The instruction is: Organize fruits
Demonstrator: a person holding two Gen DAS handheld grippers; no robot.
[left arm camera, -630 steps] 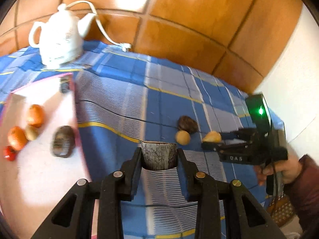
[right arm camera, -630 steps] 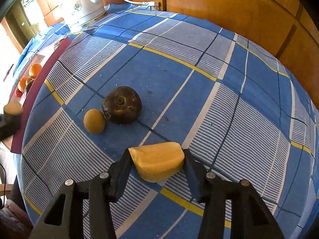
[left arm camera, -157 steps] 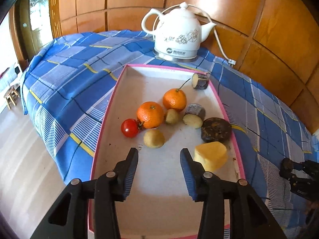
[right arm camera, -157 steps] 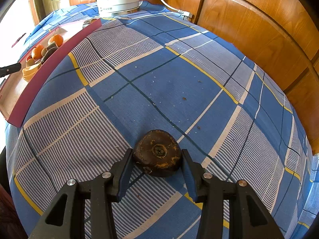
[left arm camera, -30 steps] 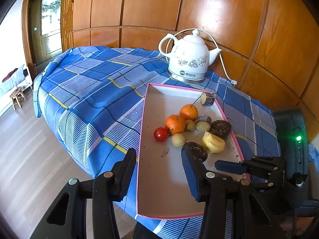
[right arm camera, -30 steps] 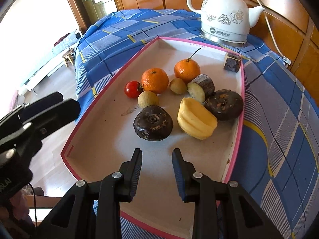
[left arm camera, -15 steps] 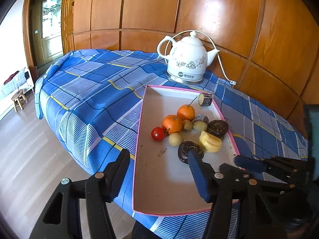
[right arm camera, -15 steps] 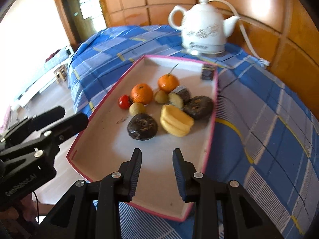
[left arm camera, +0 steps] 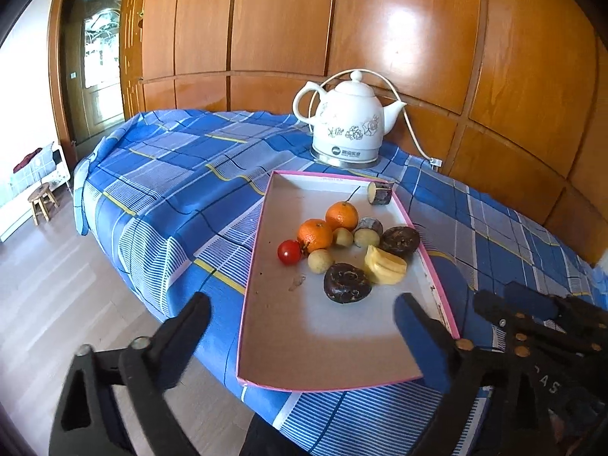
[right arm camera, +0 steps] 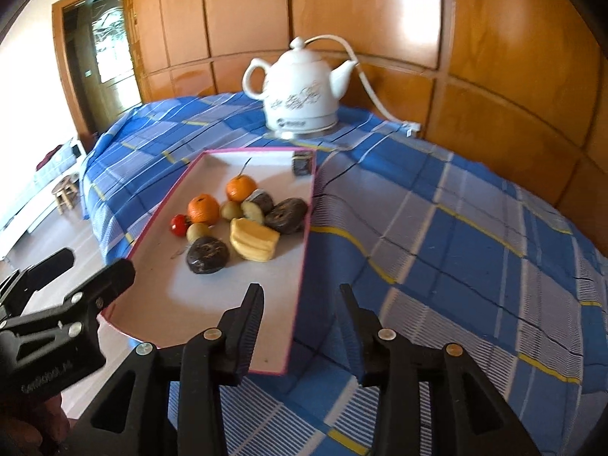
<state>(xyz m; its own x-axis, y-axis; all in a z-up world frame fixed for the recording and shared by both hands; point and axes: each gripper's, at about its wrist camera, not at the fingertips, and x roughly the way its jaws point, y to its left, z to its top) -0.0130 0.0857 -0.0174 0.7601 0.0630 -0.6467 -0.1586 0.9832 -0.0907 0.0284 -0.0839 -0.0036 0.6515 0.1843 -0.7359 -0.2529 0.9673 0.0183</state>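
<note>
In the left wrist view the left gripper (left arm camera: 300,306) fills the bottom of the frame with its jaws spread wide and nothing between them; the pink-rimmed tray (left arm camera: 254,262) lies in the centre of the frame on the blue plaid tablecloth (left arm camera: 171,197); grouped in the tray's middle are two tangerines (left arm camera: 314,234), a cherry tomato (left arm camera: 289,252), two small yellowish round fruits (left arm camera: 320,260), a cut yellow starfruit piece (left arm camera: 384,265) and two dark round fruits (left arm camera: 346,283); a white teapot (left arm camera: 347,131) stands above the tray, centre-top; the right gripper (left arm camera: 490,296) shows at lower right, too side-on to judge its gap.

In the right wrist view the right gripper (right arm camera: 300,300) sits at bottom centre, jaws parted and empty, over the tray's near right rim (right arm camera: 300,292); the fruits cluster left of centre, the starfruit piece (right arm camera: 254,244) just beside a dark fruit (right arm camera: 207,254); the left gripper (right arm camera: 97,266) enters at lower left; the teapot (right arm camera: 300,93) stands upper centre.
</note>
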